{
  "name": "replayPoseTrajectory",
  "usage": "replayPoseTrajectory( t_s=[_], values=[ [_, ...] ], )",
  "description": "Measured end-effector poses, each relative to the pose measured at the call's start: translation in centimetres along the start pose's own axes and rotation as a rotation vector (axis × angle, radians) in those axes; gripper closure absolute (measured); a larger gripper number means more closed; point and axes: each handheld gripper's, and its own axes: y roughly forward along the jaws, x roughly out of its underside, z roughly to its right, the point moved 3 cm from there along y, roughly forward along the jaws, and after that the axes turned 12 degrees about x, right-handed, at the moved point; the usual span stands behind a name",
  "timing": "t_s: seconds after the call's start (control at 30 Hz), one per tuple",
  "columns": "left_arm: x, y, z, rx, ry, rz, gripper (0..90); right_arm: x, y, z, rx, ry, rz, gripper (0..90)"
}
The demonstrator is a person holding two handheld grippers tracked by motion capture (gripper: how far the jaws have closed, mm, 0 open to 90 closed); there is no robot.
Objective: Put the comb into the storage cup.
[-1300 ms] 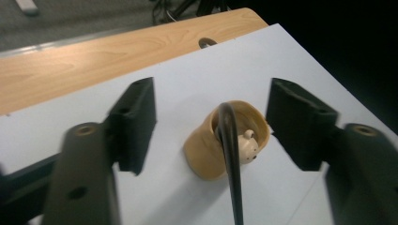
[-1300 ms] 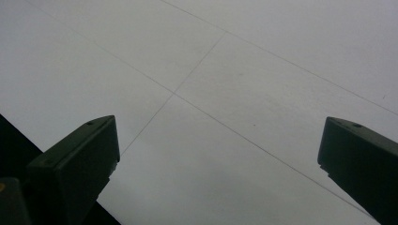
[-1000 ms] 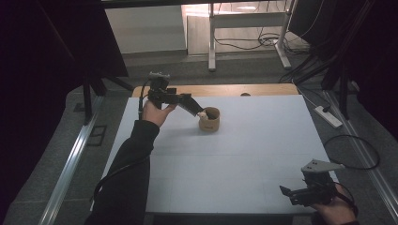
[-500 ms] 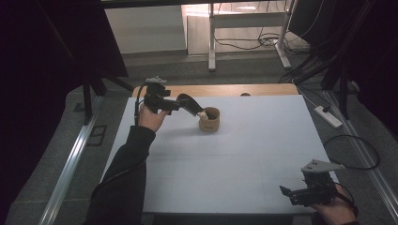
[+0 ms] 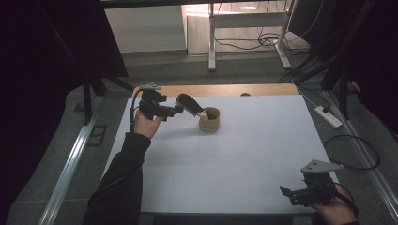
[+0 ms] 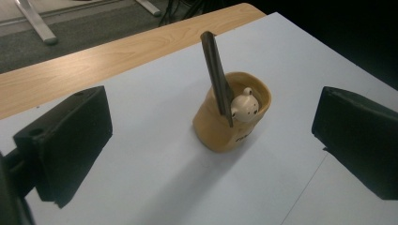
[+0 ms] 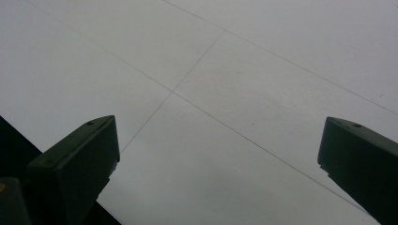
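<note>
Left tool open; shoehorn upright.

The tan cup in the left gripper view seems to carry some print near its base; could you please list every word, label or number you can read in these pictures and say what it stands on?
Tan cup: a short dark print low on its side, partly turned away and too blurred to read.
Small figure and dark flat tool in the cup: no text visible.
White table: only thin lines, no text.
</note>
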Motion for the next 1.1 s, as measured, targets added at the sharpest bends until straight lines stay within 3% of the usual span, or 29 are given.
replayPoseTrajectory(
  t_s=[0.87, 1.1],
  values=[
    [2.9, -0.3, 0.4, 0.036, 0.001, 0.034, 0.0, 0.0, 0.0, -0.1, 0.003, -0.005, -0.005, 0.0],
    [3.3, -0.3, 0.6, 0.012, -0.001, 0.029, 0.0, 0.0, 0.0, -0.1, -0.001, -0.007, -0.006, 0.0]
  ],
)
